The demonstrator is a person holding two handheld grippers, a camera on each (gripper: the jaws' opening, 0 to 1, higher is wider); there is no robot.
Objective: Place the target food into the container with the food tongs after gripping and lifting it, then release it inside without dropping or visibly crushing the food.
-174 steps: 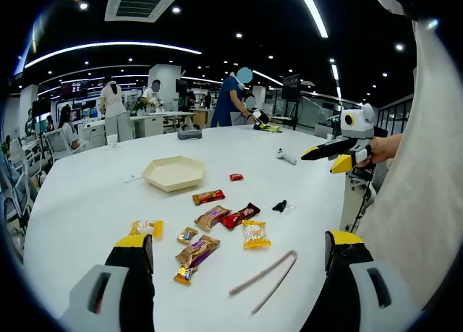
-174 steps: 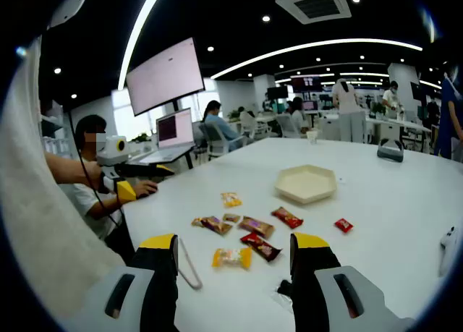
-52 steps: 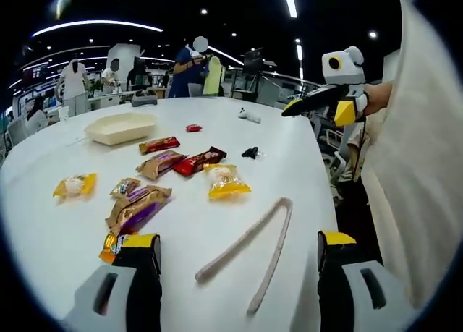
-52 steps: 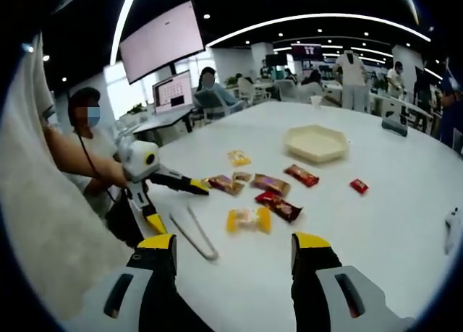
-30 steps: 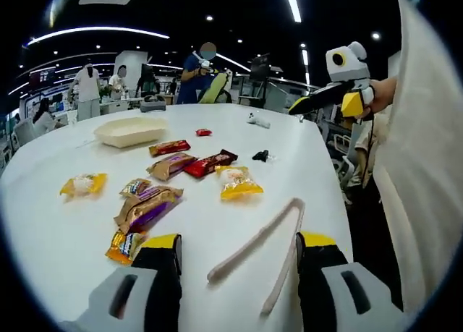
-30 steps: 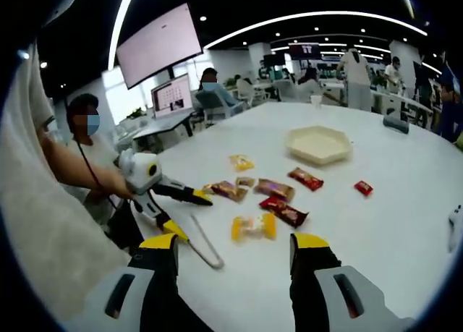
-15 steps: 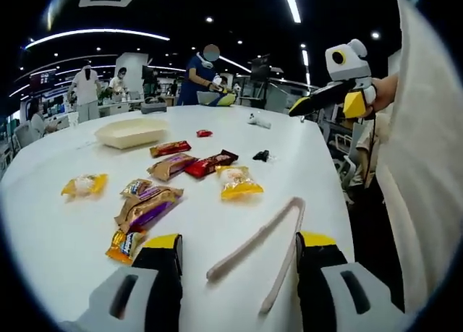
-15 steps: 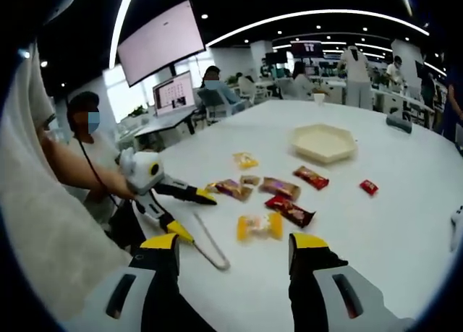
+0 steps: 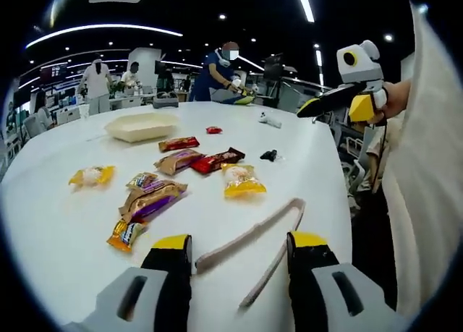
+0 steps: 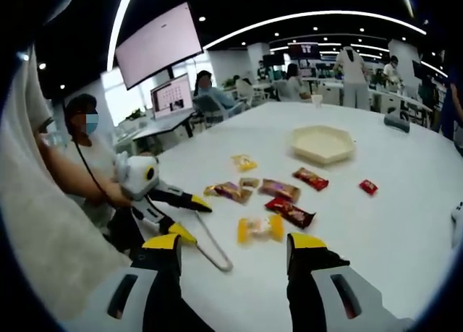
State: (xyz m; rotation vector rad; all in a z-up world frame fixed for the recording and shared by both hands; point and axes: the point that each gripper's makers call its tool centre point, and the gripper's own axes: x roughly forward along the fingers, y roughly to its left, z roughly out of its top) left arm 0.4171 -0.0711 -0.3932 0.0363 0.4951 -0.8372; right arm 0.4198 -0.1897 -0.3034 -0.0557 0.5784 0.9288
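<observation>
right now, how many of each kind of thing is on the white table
snack packets: 9
tongs: 1
tray: 1
small black item: 1
small white item: 1
total: 13

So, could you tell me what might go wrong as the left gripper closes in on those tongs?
The tongs lie flat between the open left gripper jaws, so a shallow pinch might slip off them. They also lie near the table edge, so a nudge could push them off.
</observation>
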